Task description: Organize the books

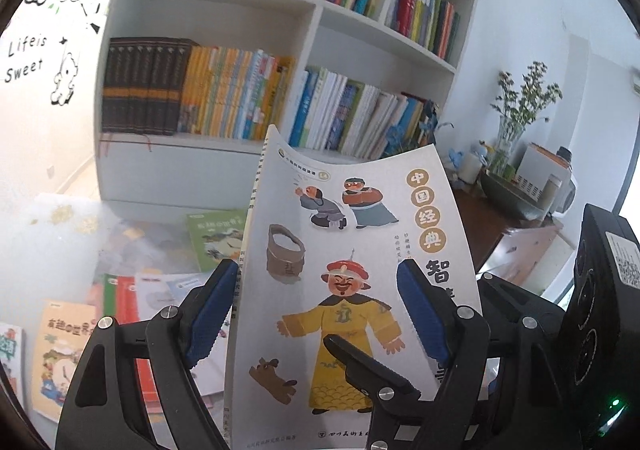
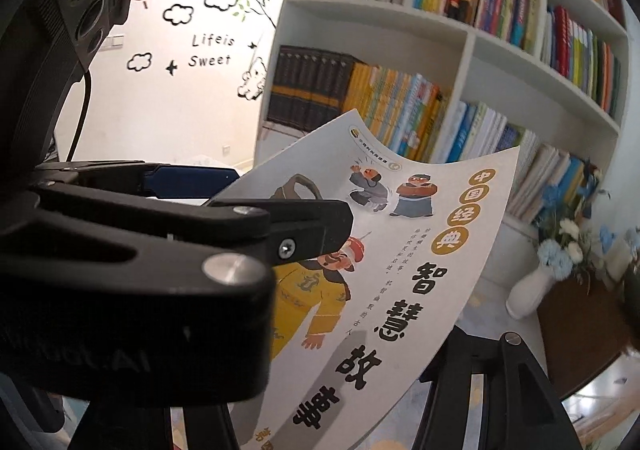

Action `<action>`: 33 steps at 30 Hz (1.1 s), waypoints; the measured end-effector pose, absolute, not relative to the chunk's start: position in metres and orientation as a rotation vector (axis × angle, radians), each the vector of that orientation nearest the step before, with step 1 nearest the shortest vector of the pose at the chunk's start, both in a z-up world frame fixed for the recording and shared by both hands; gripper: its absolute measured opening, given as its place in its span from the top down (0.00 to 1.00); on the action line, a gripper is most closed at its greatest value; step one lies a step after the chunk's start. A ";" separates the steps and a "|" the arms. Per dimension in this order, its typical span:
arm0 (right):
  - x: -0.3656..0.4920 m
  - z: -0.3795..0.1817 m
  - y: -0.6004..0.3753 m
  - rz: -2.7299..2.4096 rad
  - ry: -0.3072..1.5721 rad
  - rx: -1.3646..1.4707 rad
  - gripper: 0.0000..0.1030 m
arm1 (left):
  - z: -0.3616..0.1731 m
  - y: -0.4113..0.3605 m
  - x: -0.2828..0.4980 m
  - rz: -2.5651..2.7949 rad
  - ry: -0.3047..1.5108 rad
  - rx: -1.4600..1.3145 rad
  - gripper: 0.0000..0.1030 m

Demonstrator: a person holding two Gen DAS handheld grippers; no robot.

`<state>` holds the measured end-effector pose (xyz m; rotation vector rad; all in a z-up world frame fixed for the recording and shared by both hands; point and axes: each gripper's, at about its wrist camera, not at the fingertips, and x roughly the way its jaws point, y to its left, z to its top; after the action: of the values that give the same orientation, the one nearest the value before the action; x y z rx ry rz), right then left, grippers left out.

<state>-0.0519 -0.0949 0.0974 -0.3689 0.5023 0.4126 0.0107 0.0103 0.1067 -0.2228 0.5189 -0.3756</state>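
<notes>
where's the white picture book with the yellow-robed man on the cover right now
The white picture book is held up in mid-air, centre of both wrist views, between the left gripper pads, in front of the white bookshelf.

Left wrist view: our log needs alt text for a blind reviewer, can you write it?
An illustrated white book stands upright between the left gripper fingers, with a white bookshelf full of books behind. More books lie scattered at lower left.
</notes>
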 end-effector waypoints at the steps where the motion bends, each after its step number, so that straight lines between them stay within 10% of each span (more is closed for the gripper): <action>1: -0.053 0.099 -0.091 0.418 0.499 -0.375 0.45 | 0.108 0.016 0.009 -0.369 0.518 -0.235 0.24; 33: -0.081 0.104 0.072 0.564 0.484 -0.309 0.45 | 0.129 0.156 -0.037 -0.104 0.482 -0.030 0.24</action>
<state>-0.0805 0.0717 0.1039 -0.3086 0.4842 0.5644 -0.0366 0.1561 0.1291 -0.0298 0.4818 -0.1044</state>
